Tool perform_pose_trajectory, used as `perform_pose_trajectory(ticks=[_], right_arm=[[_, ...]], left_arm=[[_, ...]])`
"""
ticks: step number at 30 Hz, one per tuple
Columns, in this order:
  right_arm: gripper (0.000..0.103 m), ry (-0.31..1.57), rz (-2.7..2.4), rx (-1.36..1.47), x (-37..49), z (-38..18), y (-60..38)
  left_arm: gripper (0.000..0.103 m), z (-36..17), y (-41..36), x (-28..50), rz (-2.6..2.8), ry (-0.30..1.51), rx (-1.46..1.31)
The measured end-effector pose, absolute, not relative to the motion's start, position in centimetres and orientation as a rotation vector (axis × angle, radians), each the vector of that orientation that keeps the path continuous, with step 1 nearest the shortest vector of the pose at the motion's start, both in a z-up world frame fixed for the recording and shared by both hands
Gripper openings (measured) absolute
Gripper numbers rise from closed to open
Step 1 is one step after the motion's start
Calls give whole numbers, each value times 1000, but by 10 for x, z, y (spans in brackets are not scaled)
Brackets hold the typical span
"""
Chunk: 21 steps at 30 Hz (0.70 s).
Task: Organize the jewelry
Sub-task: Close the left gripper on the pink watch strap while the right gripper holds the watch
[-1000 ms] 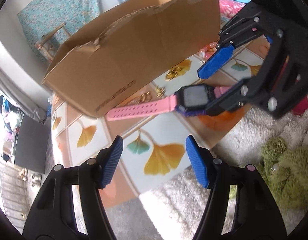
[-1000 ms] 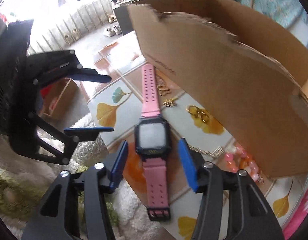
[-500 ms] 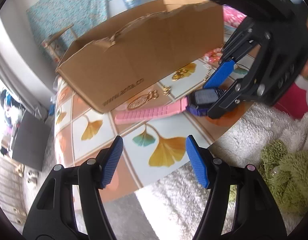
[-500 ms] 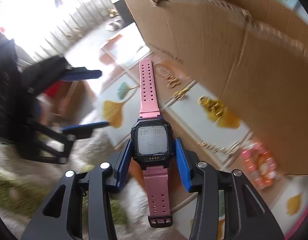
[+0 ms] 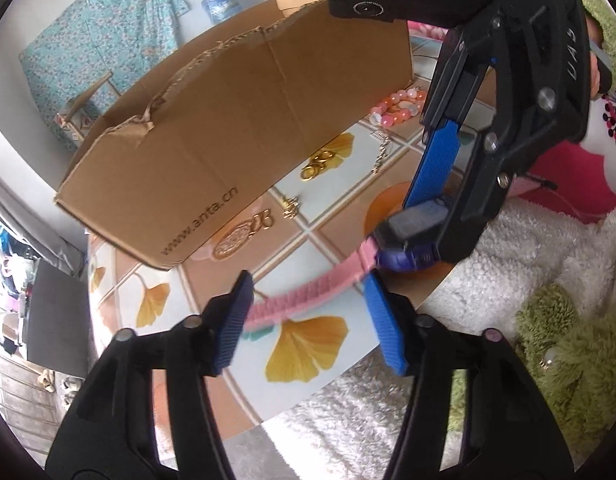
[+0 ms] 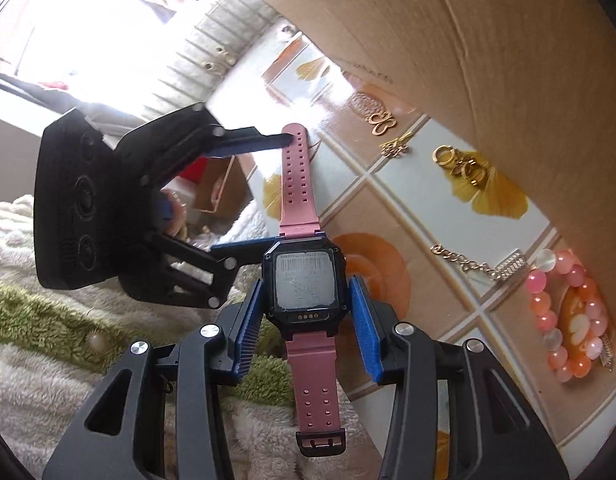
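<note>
A pink-strapped watch with a black square face (image 6: 304, 280) is held off the table by my right gripper (image 6: 306, 308), whose blue pads are shut on the case sides. In the left wrist view the watch (image 5: 411, 226) hangs from the right gripper (image 5: 439, 208), its pink strap (image 5: 308, 298) reaching between my left gripper's open fingers. My left gripper (image 5: 308, 320) is open around the strap end, and it shows in the right wrist view (image 6: 244, 196). The cardboard box (image 5: 236, 120) stands on the table behind.
On the ginkgo-patterned table (image 5: 308, 348) lie gold rings (image 5: 315, 164), gold charms (image 5: 290, 208), a gold pendant (image 5: 244, 236), a chain (image 6: 467, 264) and a pink bead bracelet (image 6: 567, 320). White and green fluffy rugs (image 5: 547, 320) lie beside the table edge.
My right gripper closed on the watch case and lifted it off the table. The strap now lies between my left gripper's open fingers.
</note>
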State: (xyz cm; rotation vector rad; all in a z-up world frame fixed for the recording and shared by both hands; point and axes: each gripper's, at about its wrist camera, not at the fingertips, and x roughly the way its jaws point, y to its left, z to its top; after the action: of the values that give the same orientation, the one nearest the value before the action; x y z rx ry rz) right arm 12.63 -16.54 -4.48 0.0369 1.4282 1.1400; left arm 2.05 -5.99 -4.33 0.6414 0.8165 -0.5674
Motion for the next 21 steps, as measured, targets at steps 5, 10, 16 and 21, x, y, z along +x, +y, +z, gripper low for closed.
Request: perform_pose_trajectory(ticks=[5,10,16,21], right_arm=[[43,1408,1153,47,117,-50,-160],[44,1352,1068,-27,103,-40,-159],[44,1231,901,-207,67,-27,-146],[44,1138,741,-384,37,-25,-133]], left_arm=[[20,-43,-58,29,-634,875,561],[14,-41,-53,44,-634,954,460],[13,-39,-42,62,-630,1029,354],[13,-38,-37,66,-630,1043,340]])
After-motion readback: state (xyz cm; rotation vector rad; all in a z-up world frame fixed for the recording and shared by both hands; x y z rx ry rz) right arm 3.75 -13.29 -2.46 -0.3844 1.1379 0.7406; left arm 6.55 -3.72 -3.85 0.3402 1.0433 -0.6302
